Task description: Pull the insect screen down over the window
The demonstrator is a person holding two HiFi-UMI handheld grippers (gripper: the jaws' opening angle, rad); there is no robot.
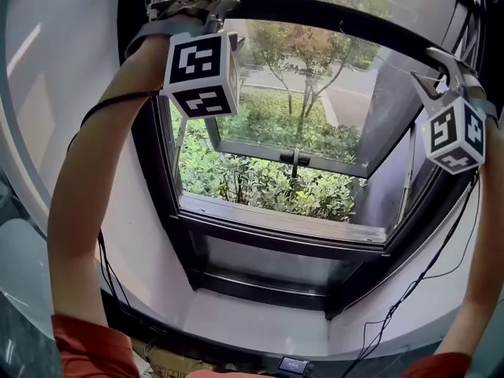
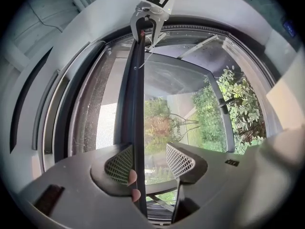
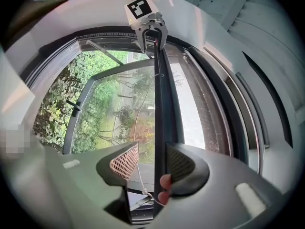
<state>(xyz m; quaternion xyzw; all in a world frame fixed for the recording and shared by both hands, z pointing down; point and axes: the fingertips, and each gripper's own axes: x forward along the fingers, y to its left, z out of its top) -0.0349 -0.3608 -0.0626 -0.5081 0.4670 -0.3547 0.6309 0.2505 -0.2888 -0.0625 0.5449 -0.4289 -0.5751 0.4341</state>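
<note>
The insect screen's dark pull bar runs across the top of the window opening. My left gripper is raised to its left end and my right gripper to its right end. In the left gripper view the bar passes between the left gripper's jaws. It lies against the left pad, with a gap to the other pad. In the right gripper view the bar lies against the right pad of the right gripper, clear of the left pad. Both stand open.
The glass sash is swung outward, with shrubs and a tree beyond it. The dark window frame and a white sill lie below. A thin white cord hangs by the bar. Black cables trail at the right.
</note>
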